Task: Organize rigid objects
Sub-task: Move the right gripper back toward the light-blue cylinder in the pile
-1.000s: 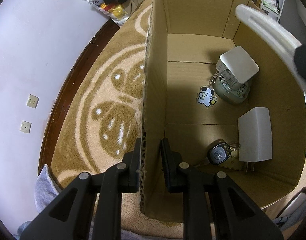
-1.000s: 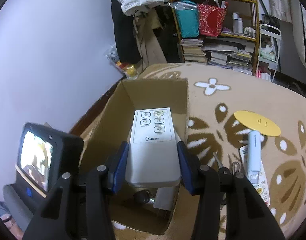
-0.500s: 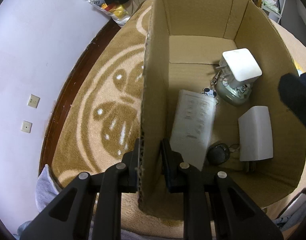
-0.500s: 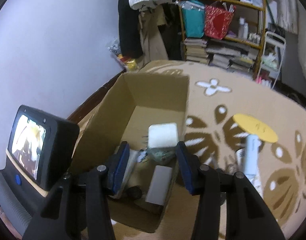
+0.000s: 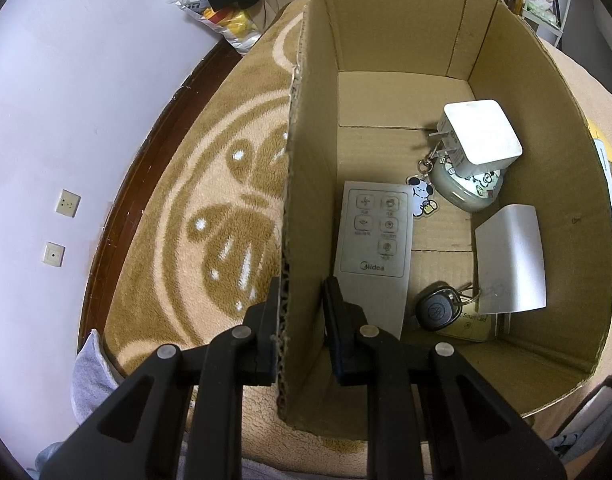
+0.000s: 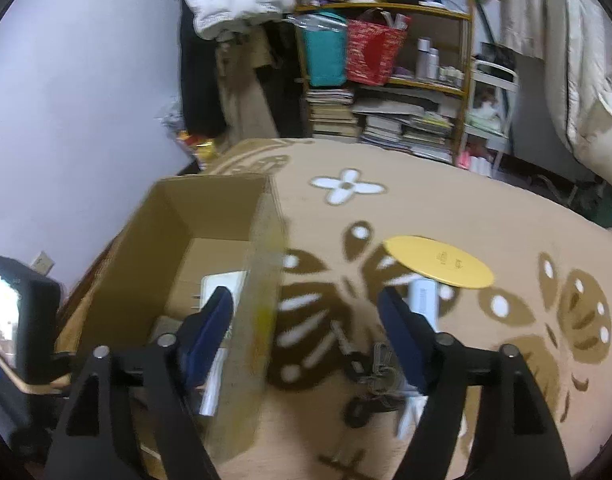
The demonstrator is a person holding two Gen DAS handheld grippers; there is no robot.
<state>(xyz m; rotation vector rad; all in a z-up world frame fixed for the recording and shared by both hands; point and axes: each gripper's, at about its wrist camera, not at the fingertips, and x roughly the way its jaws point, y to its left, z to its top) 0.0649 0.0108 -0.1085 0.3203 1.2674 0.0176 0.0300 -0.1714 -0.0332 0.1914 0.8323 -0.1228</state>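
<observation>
My left gripper [image 5: 300, 300] is shut on the left wall of the cardboard box [image 5: 306, 184]. Inside the box lie a white Midea remote [image 5: 372, 248], a white cube charger [image 5: 482, 138] on a round tin [image 5: 462, 192], a dog keychain [image 5: 422, 196], a white power adapter [image 5: 510, 260] and a black car key fob [image 5: 436, 312]. My right gripper [image 6: 306, 320] is open and empty, held above the box's right wall [image 6: 262, 288]. On the rug to its right lie a yellow disc [image 6: 438, 262], a white tube [image 6: 424, 298] and a bunch of keys [image 6: 374, 376].
The box stands on a tan patterned rug [image 6: 486, 208] beside a white wall [image 5: 66, 100] with a dark baseboard. A cluttered bookshelf [image 6: 386, 92] with stacked books stands at the far end. A small screen [image 6: 6, 316] sits at the left edge of the right wrist view.
My right gripper let go of the Midea remote, which now lies in the box. It then opened wide and moved right, out over the box's right wall. The left gripper has not moved.
</observation>
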